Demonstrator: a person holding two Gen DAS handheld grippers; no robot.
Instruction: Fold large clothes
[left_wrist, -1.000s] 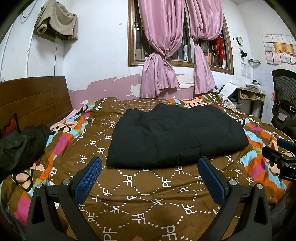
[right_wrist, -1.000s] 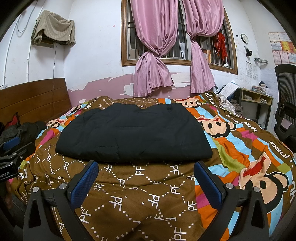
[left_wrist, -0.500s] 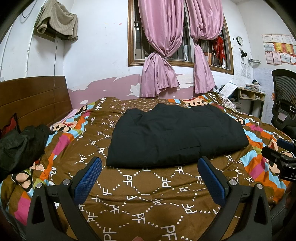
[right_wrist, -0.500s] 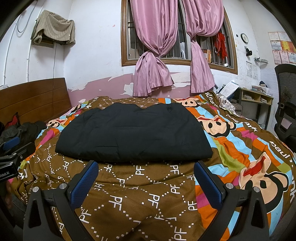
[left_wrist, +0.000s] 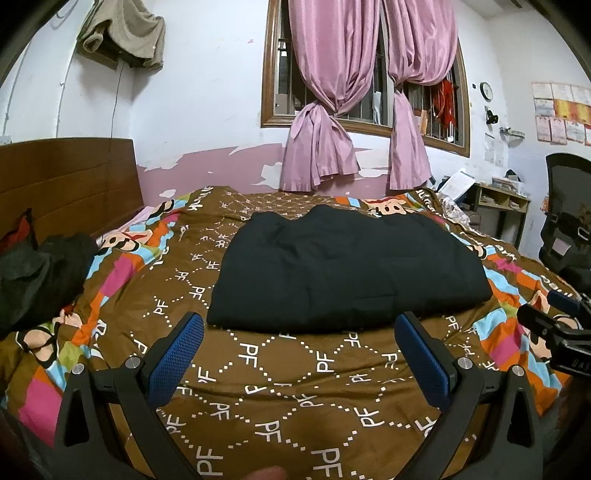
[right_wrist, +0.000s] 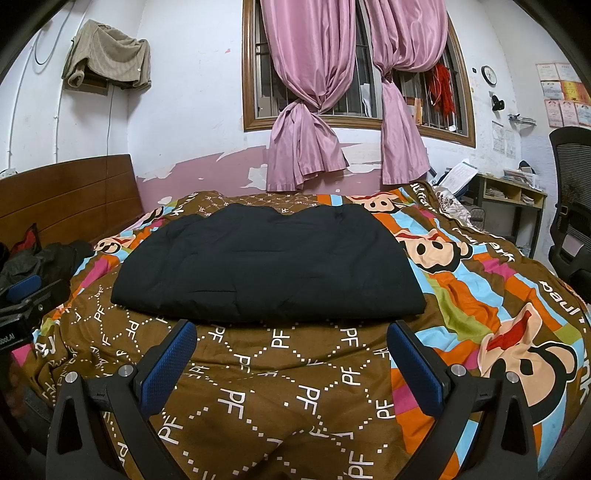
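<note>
- Blue-padded, black-framed left gripper and matching right gripper hang over the near bed edge, jaws wide apart, holding nothing.
- At twelve o'clock from each lies the large black padded garment, a flat rectangle on the brown patterned bedspread.
- It looks partly or fully folded; another fold would call for pinching the near corners.
- A dark crumpled garment waits at nine o'clock.
</note>
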